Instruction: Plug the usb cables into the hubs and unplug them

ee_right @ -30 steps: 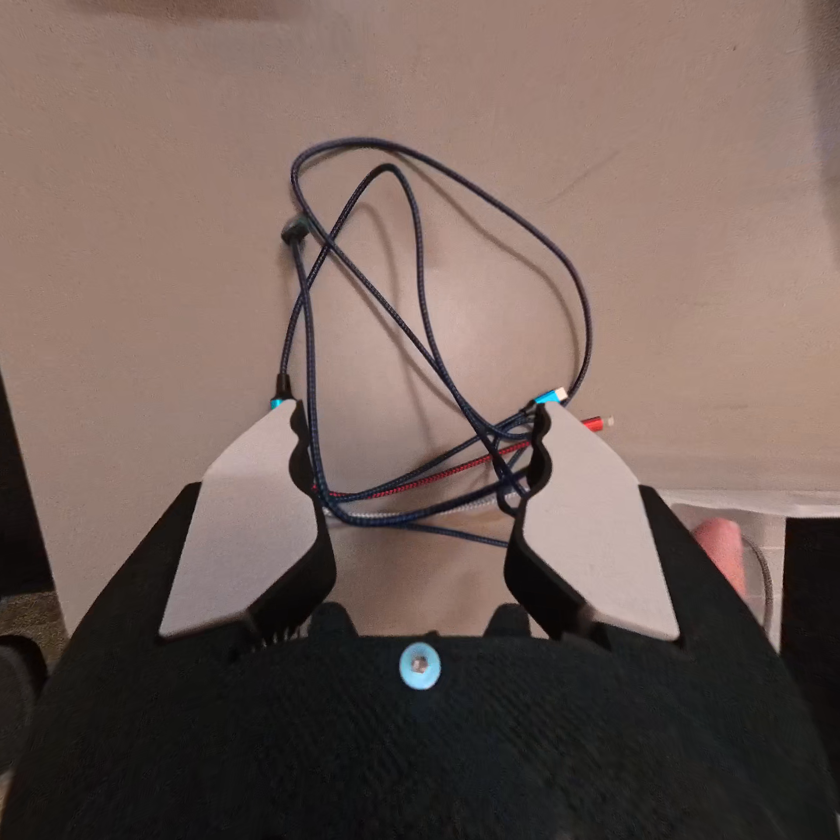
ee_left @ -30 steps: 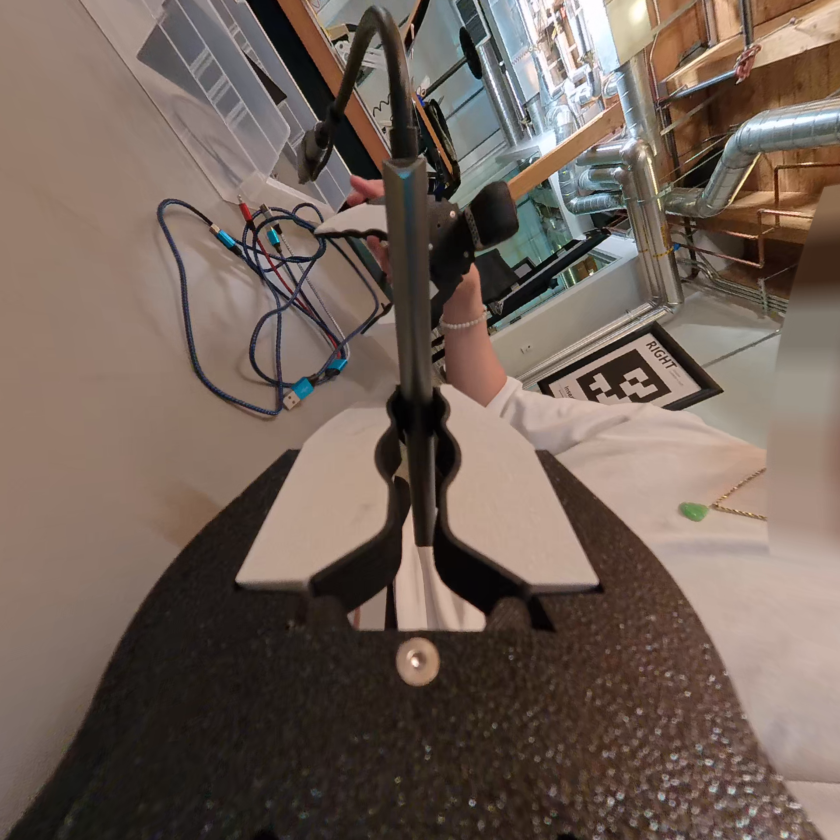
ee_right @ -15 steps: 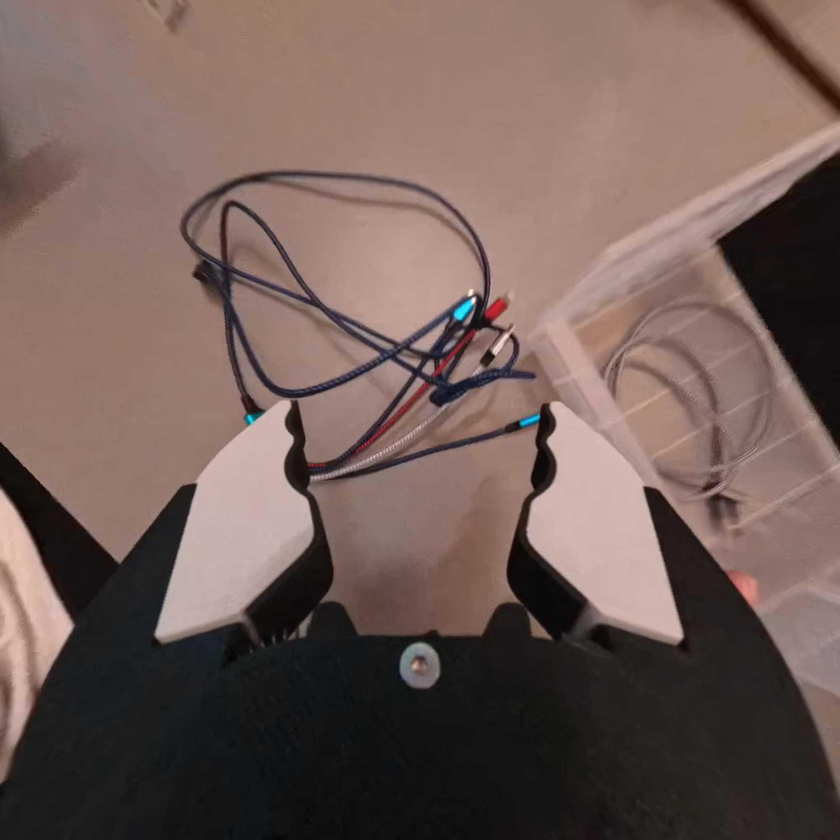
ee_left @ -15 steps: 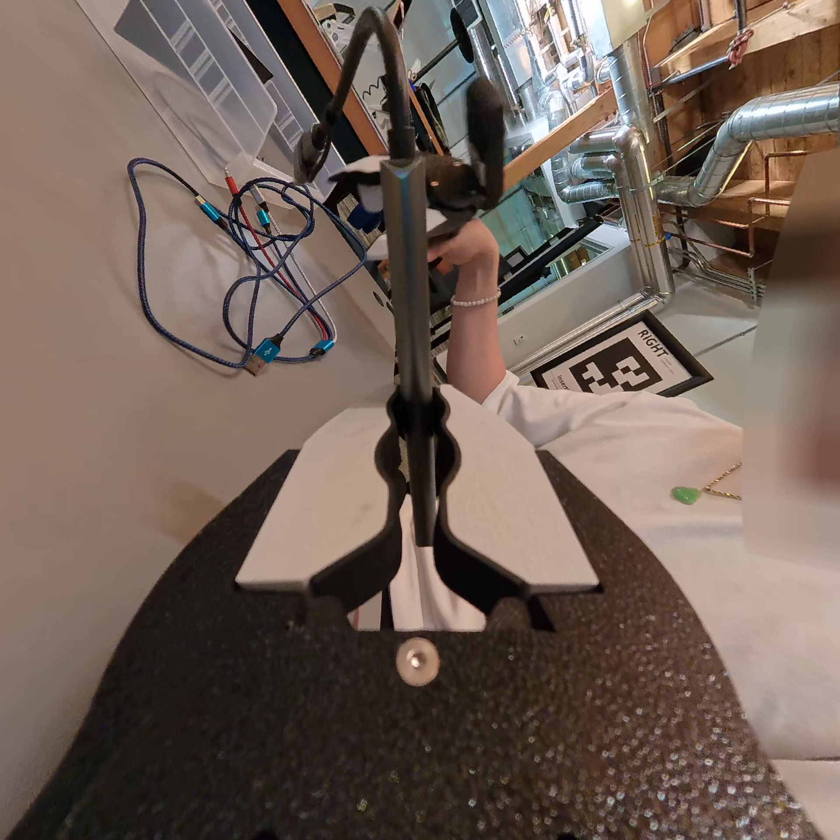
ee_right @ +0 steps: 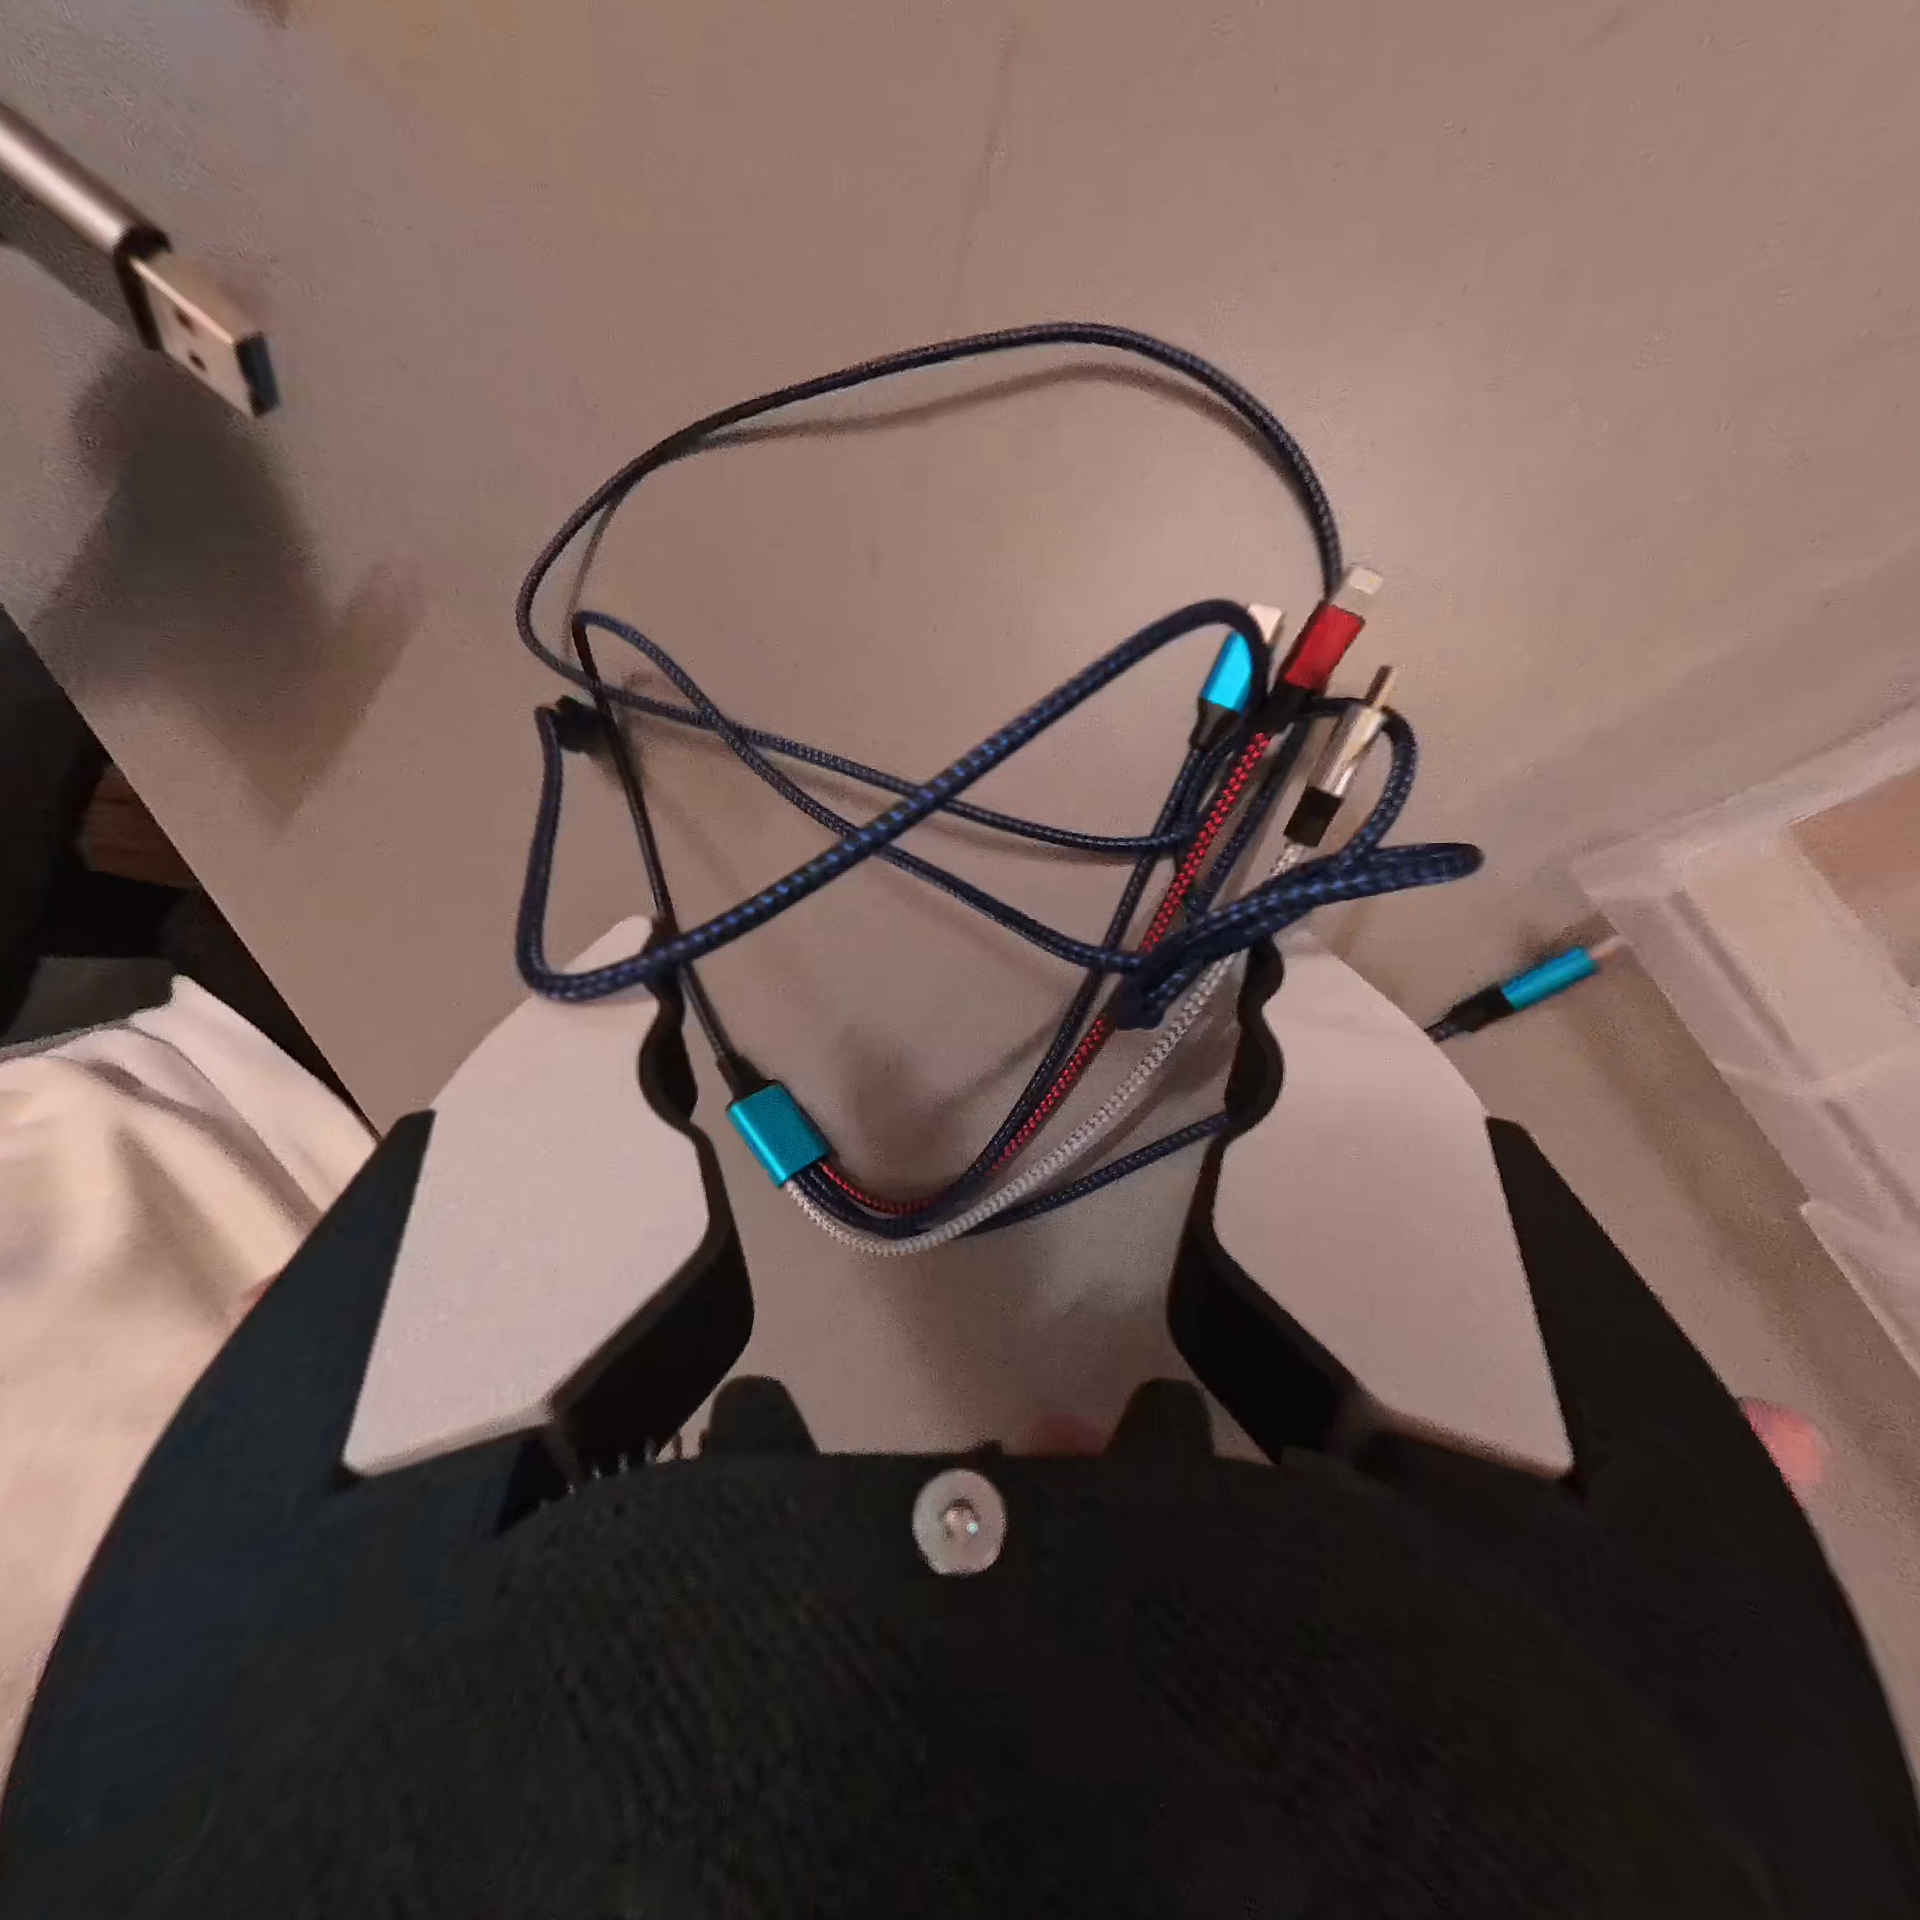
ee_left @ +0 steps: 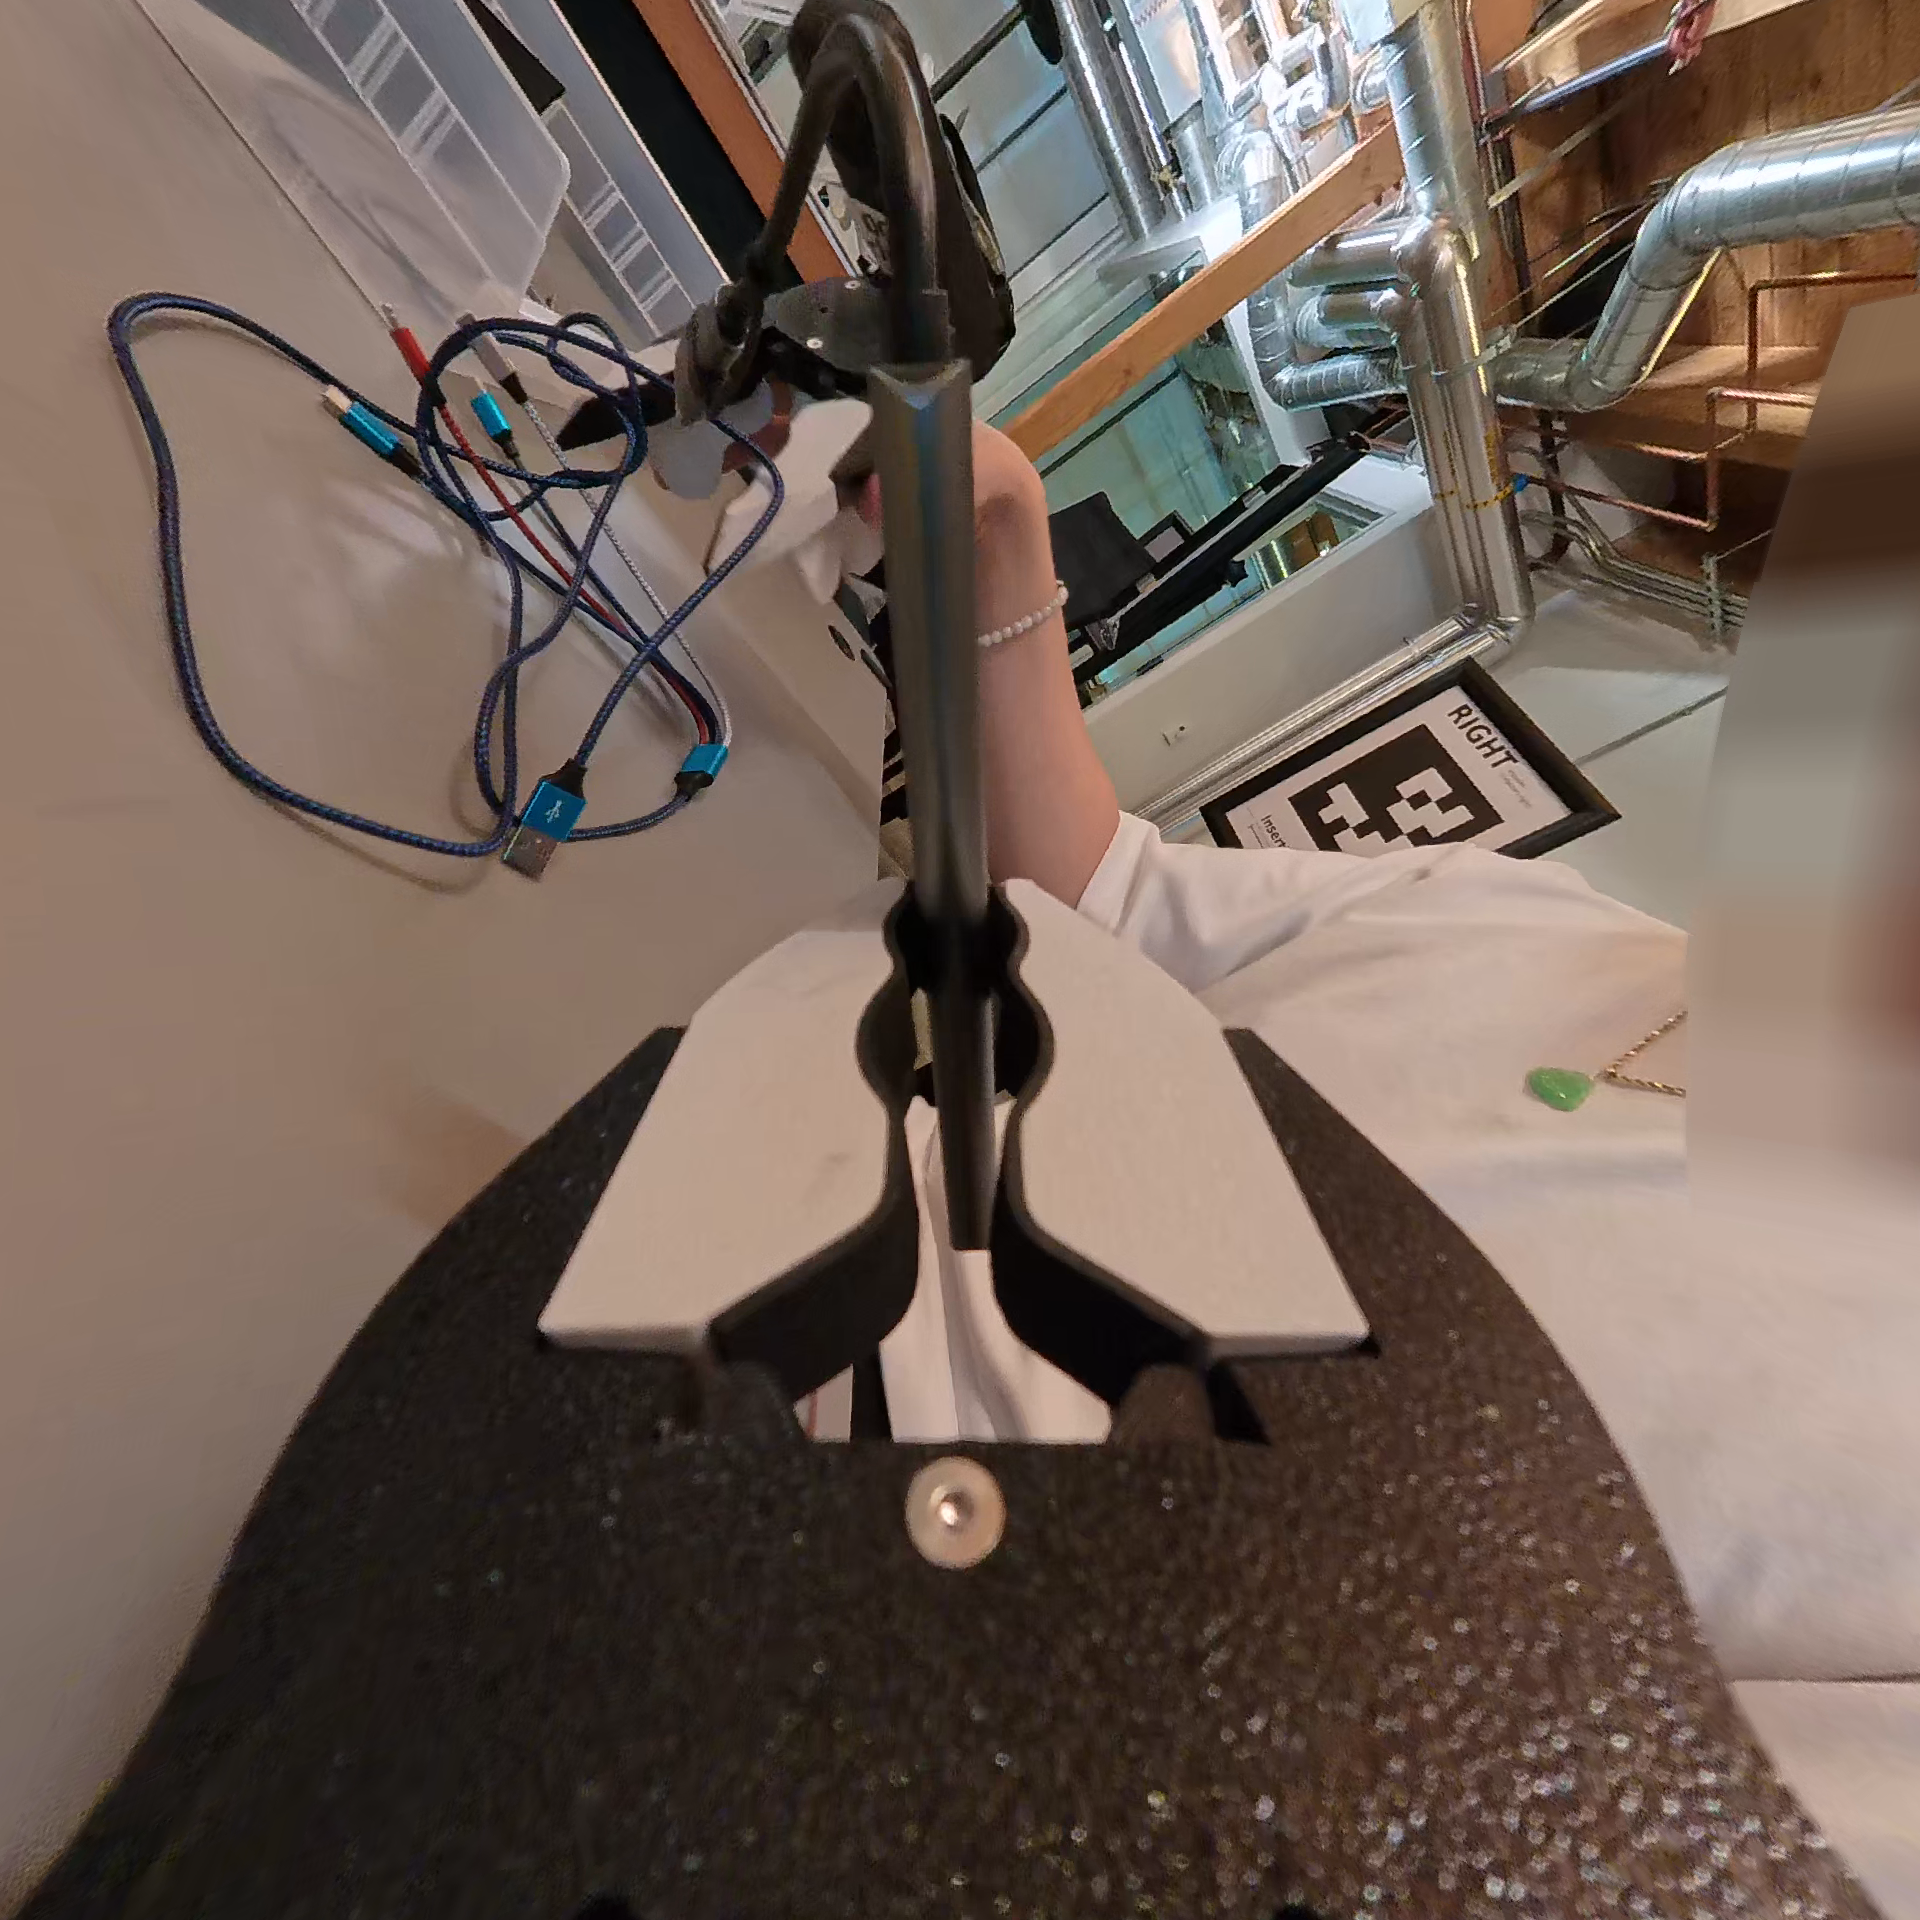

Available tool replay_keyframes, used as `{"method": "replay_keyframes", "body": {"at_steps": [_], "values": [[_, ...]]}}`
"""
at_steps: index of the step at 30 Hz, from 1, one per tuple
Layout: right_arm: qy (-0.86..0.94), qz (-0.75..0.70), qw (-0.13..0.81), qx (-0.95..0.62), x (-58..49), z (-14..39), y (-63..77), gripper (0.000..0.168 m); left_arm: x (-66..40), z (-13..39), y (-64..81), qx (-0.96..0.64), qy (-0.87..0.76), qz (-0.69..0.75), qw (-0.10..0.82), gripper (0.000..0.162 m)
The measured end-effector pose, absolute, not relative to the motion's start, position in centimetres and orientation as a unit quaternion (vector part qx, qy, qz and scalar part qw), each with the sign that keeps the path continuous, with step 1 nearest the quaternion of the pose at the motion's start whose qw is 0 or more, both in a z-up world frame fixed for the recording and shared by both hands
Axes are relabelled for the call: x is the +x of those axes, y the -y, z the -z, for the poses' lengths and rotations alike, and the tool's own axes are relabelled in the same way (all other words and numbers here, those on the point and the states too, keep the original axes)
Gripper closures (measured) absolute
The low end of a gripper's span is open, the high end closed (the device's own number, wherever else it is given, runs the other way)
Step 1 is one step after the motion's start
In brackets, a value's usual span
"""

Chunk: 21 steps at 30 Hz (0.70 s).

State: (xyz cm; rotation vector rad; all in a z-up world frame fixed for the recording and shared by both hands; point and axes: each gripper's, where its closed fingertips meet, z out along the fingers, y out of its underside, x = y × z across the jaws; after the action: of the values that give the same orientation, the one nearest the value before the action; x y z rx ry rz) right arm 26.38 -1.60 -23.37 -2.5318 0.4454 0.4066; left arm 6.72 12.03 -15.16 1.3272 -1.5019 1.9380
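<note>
Gripping hub (ee_left: 930,665): left tongs (ee_left: 953,935) | right tongs (ee_right: 961,997) wide over cables (ee_right: 935,831)

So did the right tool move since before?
Yes. The right tool has come closer to the cable bundle on the table: its blue junction piece now lies well between the open fingers.

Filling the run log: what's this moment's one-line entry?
left gripper: shut on USB hub | right gripper: open above braided cable bundle | nothing plugged
</note>
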Motion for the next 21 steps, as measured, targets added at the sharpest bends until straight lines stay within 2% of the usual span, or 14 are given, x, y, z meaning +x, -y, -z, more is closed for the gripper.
{"method": "replay_keyframes", "body": {"at_steps": [4, 7, 9, 15, 21], "values": [[-0.227, -0.192, 0.307, -0.904, 27.7, 22.9, 0.4, 0.080, 6.7, 15.1, -12.0, 0.464, 0.526, -0.690, 0.179, 0.152], [-0.250, -0.216, 0.316, -0.889, 27.7, 23.2, 0.1, 0.079, 6.6, 15.2, -11.9, 0.462, 0.526, -0.690, 0.183, 0.153], [-0.237, -0.232, 0.327, -0.885, 26.8, 22.5, 0.3, 0.070, 6.6, 15.4, -11.9, 0.463, 0.526, -0.689, 0.185, 0.152], [-0.196, -0.275, 0.383, -0.860, 25.7, 19.4, 2.0, 0.076, 6.1, 15.8, -12.0, 0.463, 0.533, -0.683, 0.187, 0.152], [-0.238, -0.251, 0.328, -0.879, 26.2, 21.7, 1.5, 0.075, 6.5, 15.7, -11.7, 0.458, 0.525, -0.691, 0.193, 0.152]]}}
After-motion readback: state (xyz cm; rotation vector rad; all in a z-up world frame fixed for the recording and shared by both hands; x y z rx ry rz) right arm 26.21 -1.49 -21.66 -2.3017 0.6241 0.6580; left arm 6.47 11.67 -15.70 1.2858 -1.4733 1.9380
